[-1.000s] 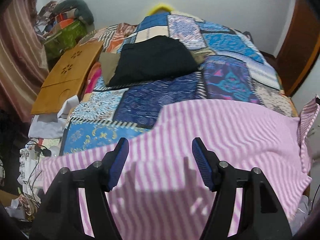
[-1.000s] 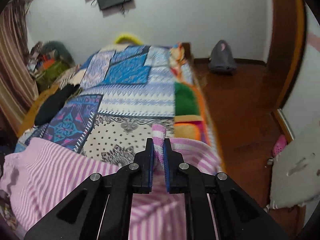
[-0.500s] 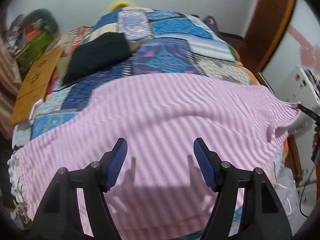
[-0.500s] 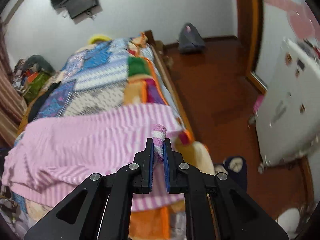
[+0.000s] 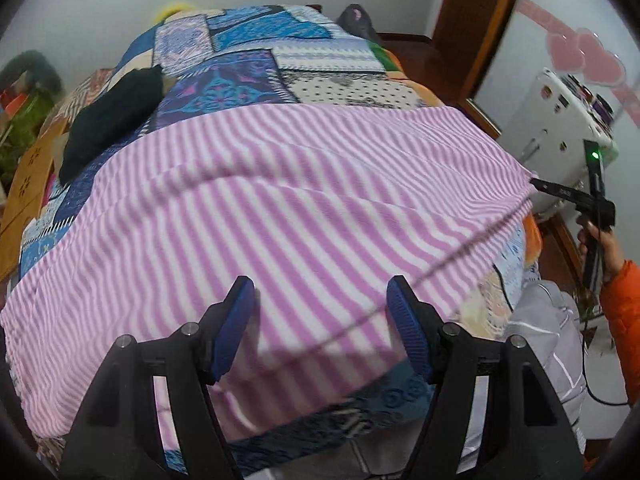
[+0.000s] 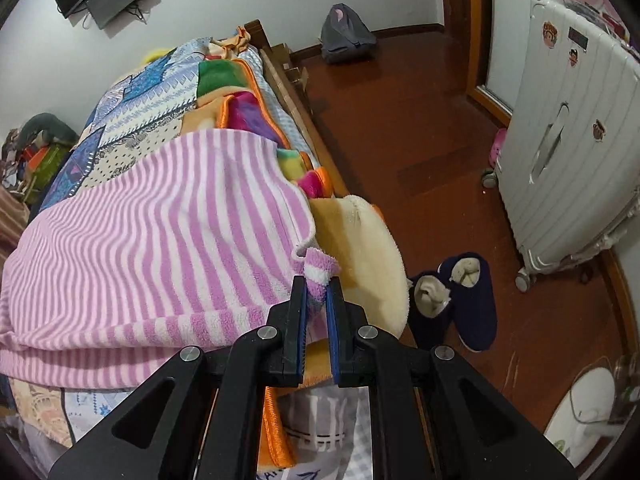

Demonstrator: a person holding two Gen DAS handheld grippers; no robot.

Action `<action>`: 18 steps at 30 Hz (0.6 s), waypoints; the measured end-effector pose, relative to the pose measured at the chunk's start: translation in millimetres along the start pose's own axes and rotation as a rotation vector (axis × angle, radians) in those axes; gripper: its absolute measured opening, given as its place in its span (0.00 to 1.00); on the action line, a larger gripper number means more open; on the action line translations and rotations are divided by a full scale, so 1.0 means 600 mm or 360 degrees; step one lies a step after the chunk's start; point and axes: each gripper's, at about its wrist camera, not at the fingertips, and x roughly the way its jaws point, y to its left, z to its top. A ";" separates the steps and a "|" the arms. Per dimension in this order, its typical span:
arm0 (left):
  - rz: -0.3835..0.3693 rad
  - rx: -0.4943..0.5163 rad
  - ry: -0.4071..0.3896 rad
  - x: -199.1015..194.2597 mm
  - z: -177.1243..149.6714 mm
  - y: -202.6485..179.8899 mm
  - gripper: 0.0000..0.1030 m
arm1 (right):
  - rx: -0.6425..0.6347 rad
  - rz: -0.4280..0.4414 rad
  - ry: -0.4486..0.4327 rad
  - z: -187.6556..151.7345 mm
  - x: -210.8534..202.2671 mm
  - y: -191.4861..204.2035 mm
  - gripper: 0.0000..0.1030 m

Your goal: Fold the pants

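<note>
The pink-and-white striped fleece pants (image 5: 280, 208) lie spread across the near end of the bed, over the patchwork quilt (image 5: 256, 60). My left gripper (image 5: 320, 320) is open and empty, hovering just above the near part of the pants. My right gripper (image 6: 316, 300) is shut on a corner of the pants (image 6: 160, 232) and holds it out past the bed's right edge, pulling the cloth taut. The right gripper also shows in the left wrist view (image 5: 560, 192), at the cloth's right corner.
A folded black garment (image 5: 112, 116) lies on the quilt at far left. A wooden lap table (image 5: 28, 184) is at the left edge. On the floor to the right stand a white suitcase (image 6: 568, 120), dark slippers (image 6: 456, 296) and a grey backpack (image 6: 344, 36).
My right gripper has pulled the pants' corner to the right, past the bed edge, and the cloth has spread flat and taut. My left gripper stayed open and swung right over the pants.
</note>
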 end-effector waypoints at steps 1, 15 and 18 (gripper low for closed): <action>-0.0019 0.0008 0.0004 0.000 -0.002 -0.007 0.66 | 0.0000 -0.0001 -0.0007 0.000 -0.001 0.000 0.08; 0.0061 0.0131 -0.0047 0.027 0.004 -0.039 0.22 | -0.0084 -0.0032 -0.0019 -0.011 -0.062 0.013 0.28; 0.0045 0.0140 -0.0052 0.028 0.007 -0.037 0.13 | -0.0232 0.0050 -0.0072 -0.018 -0.098 0.054 0.29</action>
